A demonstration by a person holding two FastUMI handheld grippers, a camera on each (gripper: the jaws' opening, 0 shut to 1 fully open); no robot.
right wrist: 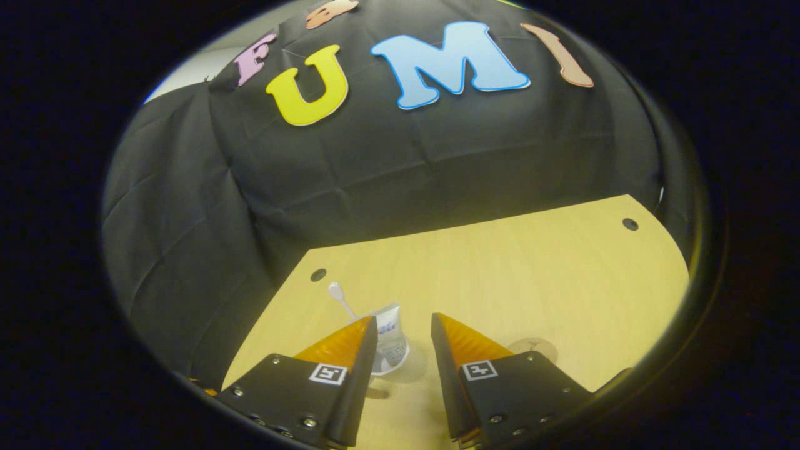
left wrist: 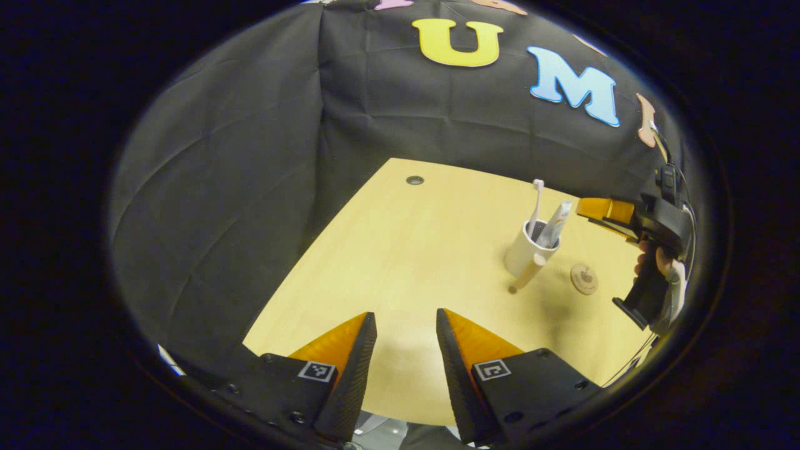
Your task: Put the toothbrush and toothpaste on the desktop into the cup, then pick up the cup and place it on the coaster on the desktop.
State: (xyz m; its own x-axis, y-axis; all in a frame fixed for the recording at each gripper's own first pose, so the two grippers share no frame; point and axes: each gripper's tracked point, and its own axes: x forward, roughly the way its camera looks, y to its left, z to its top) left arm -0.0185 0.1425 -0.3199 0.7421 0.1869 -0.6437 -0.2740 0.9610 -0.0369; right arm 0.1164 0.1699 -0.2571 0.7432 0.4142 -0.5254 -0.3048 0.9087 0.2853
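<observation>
The left claw [left wrist: 406,325] is held low over the near edge of the desk [left wrist: 400,250], its fingers set apart with bare wood seen between them; nothing is gripped. It is kept well back from the cup [left wrist: 528,250], which is seen standing upright toward the right of the desk in the left gripper view.

In that same view the right claw [left wrist: 603,209] is seen from the side, raised above the desk and just right of the cup's top, with a hand [left wrist: 656,262] wrapped round its handle. Its fingers are pointed toward the cup. From here it cannot be told how wide it is.

That is settled in the right gripper view: the right claw [right wrist: 403,328] is held open, tilted down over the cup [right wrist: 390,356], and the cup's rim is seen in the gap and partly behind the left finger. Nothing is pressed by either finger.

The cup is loaded: the toothbrush [left wrist: 535,203] is stood in it, bristle head up, leaning slightly, and the toothpaste [left wrist: 555,224] is propped beside it, its end sticking out above the rim. From the right gripper view the toothbrush [right wrist: 340,297] is seen angled to the left and the toothpaste [right wrist: 389,328] beside it.

The coaster [left wrist: 584,278] is seen flat on the desk, near the cup on its right and not touched by it. In the right gripper view the coaster [right wrist: 531,345] is found just past the right finger. The cup is stood on bare wood.
</observation>
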